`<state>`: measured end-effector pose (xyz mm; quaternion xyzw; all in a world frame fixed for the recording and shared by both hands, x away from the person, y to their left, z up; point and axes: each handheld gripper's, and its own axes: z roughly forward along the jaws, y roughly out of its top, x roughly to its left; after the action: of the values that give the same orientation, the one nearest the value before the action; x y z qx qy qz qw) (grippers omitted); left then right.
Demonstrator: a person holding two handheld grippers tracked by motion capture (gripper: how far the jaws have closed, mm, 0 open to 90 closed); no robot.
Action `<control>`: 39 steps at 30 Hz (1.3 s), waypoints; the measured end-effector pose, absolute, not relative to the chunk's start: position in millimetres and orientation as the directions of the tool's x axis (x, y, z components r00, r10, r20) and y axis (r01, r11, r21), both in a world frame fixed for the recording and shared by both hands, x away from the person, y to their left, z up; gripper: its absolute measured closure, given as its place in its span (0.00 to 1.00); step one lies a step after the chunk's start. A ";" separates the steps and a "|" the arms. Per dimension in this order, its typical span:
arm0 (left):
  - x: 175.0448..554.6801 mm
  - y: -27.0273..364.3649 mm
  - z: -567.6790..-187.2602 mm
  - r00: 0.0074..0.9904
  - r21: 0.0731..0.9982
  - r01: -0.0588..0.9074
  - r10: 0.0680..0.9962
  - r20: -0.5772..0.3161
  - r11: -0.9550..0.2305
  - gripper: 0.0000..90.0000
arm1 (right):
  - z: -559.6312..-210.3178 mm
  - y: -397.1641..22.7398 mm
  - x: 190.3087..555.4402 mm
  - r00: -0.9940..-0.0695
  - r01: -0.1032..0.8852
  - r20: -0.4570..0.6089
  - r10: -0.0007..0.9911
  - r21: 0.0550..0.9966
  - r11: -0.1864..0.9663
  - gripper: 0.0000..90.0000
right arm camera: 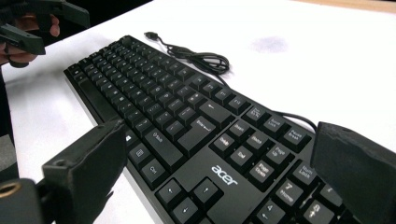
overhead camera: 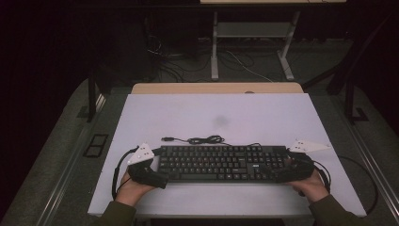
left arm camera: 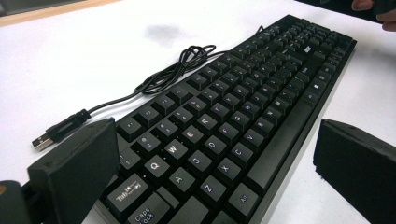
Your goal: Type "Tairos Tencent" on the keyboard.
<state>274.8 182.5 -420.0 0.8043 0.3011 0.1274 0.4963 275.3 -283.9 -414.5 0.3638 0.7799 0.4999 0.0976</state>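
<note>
We have the keyboard lying along the table's near edge. Our left gripper and right gripper straddle its ends, jaws apart, nothing clamped; gripping and lifting remain, we judge.

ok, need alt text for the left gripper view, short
A black keyboard lies on a white table, seen from its left end, with the left tool open, one black jaw on either side of that end. The keyboard's cable lies coiled on the table beyond the keys and ends in a loose USB plug.
</note>
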 end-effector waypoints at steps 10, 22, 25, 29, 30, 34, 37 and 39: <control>275.0 182.3 -420.4 0.784 0.876 0.361 0.613 -0.100 -0.320 0.00 | -412.5 -276.9 278.2 -0.723 0.457 0.181 0.667 0.849 0.266 0.04; 275.0 182.1 -420.1 0.783 0.878 0.361 0.614 -0.102 -0.315 0.00 | -409.1 -268.6 282.8 -0.735 0.448 0.181 0.653 0.853 0.268 0.04; 274.8 182.0 -419.7 0.783 0.879 0.360 0.614 -0.101 -0.314 0.00 | -408.9 -267.3 283.2 -0.738 0.448 0.186 0.649 0.854 0.265 0.04; 275.1 181.5 -420.1 0.785 0.878 0.359 0.611 -0.100 -0.317 0.00 | -409.2 -263.8 284.6 -0.750 0.437 0.183 0.635 0.859 0.268 0.04; 275.0 180.9 -420.2 0.784 0.878 0.360 0.612 -0.102 -0.316 0.00 | -409.4 -263.0 284.9 -0.750 0.438 0.184 0.636 0.858 0.269 0.04; 274.9 180.5 -419.7 0.786 0.877 0.358 0.610 -0.098 -0.320 0.00 | -409.5 -260.1 285.8 -0.753 0.436 0.185 0.631 0.859 0.268 0.04; 274.9 180.7 -419.7 0.786 0.877 0.358 0.611 -0.099 -0.319 0.00 | -409.1 -257.6 286.6 -0.755 0.435 0.186 0.629 0.860 0.268 0.04; 274.9 181.0 -419.7 0.785 0.878 0.358 0.611 -0.100 -0.317 0.00 | -408.7 -255.7 287.6 -0.759 0.434 0.188 0.624 0.860 0.269 0.04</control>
<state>274.9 181.0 -419.7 0.8015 0.3024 0.1265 0.5002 287.6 -255.7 -408.7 0.3344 0.7909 0.5037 0.0944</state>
